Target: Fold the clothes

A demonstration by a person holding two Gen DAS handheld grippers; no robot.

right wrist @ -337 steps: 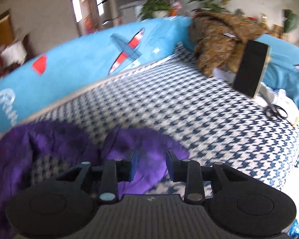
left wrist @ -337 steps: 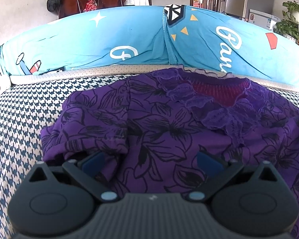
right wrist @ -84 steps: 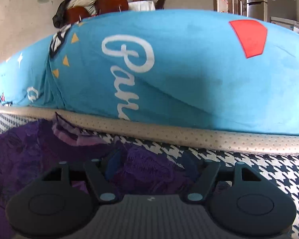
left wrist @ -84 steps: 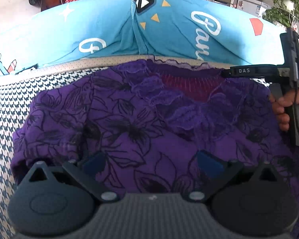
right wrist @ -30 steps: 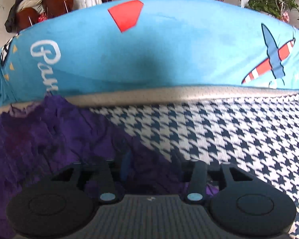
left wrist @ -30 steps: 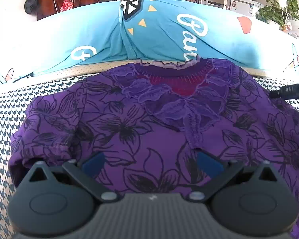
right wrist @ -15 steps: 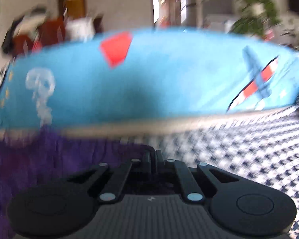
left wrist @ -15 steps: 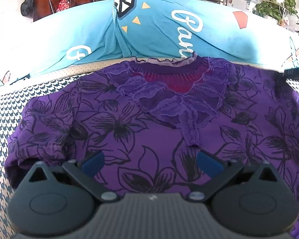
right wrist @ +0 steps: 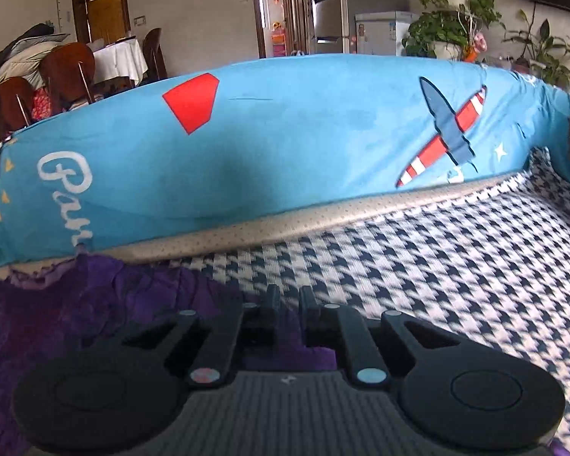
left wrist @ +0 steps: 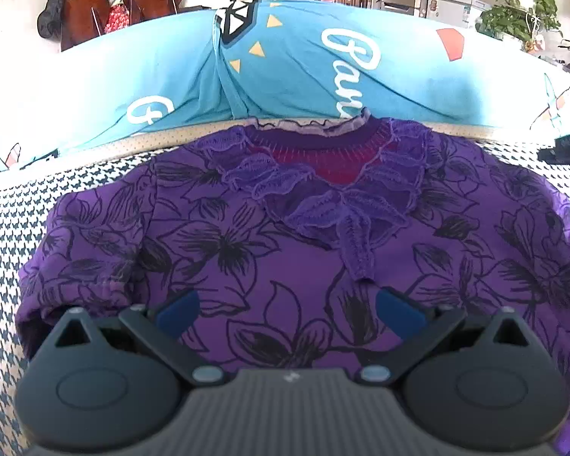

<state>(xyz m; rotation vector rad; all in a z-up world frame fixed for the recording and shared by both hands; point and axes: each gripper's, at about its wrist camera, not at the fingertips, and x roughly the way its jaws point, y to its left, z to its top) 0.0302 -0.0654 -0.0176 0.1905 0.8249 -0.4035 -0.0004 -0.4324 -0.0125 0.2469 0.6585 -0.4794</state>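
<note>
A purple top (left wrist: 285, 250) with black flower print and a lace collar lies face up on the houndstooth sofa seat (left wrist: 15, 220). My left gripper (left wrist: 287, 311) hovers over its lower front, jaws wide open, blue pads clear of the cloth. In the right wrist view the top's (right wrist: 95, 304) right edge runs under my right gripper (right wrist: 290, 304). Its fingers stand almost together and are opening slightly, with a fold of purple cloth between them. The right gripper (left wrist: 568, 148) also shows as a dark shape at the far right of the left wrist view.
A long blue cushion (right wrist: 285, 144) with a plane print lines the back of the seat. Bare houndstooth seat (right wrist: 456, 266) stretches to the right of the top. Chairs, a fridge and potted plants stand beyond the sofa.
My right gripper went from open over the top's right edge to nearly shut on it, then lifted and swung rightwards. The left gripper stayed where it was, still open.
</note>
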